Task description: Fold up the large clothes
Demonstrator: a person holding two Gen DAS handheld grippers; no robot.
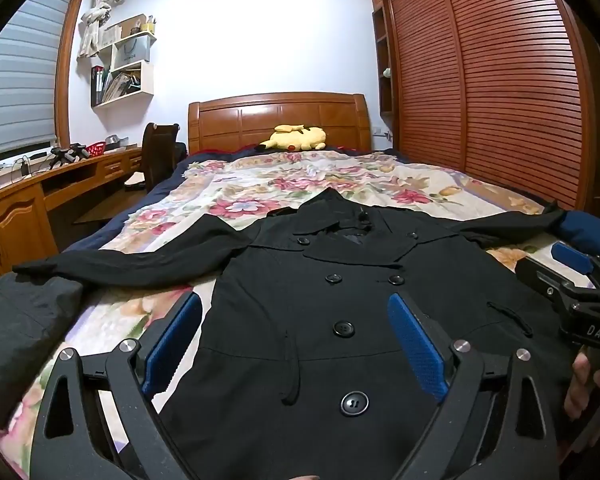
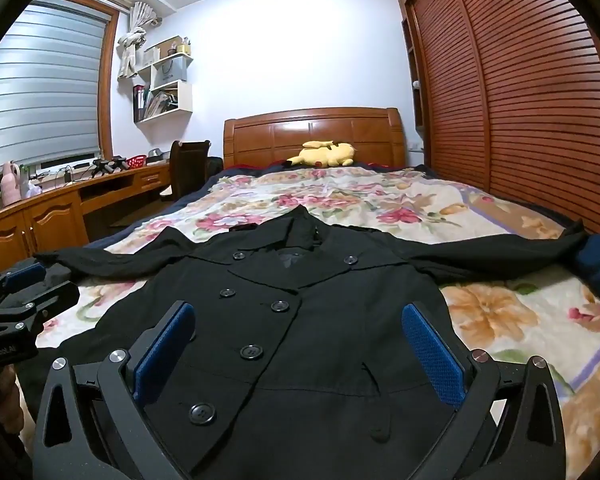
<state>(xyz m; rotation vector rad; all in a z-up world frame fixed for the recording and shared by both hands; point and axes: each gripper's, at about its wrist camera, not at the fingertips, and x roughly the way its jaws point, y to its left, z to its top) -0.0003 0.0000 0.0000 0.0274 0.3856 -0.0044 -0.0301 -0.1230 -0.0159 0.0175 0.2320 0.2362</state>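
Observation:
A black double-breasted coat (image 1: pixel 320 300) lies flat, front up, on the floral bedspread (image 1: pixel 260 184), sleeves spread left and right; it also fills the right wrist view (image 2: pixel 300 320). My left gripper (image 1: pixel 296 320) is open, held above the coat's lower front, holding nothing. My right gripper (image 2: pixel 300 332) is open too, above the coat's lower right front, empty. Each gripper shows at the edge of the other's view: the right gripper (image 1: pixel 572 276) at right, the left gripper (image 2: pixel 32 284) at left.
A dark folded garment (image 1: pixel 24 332) lies at the bed's left edge, a blue one (image 1: pixel 592 232) at the right. A yellow plush toy (image 1: pixel 294 138) sits by the wooden headboard (image 1: pixel 280 116). A desk (image 1: pixel 60 176) and chair (image 1: pixel 158 152) stand left; a slatted wardrobe (image 1: pixel 500 80) stands right.

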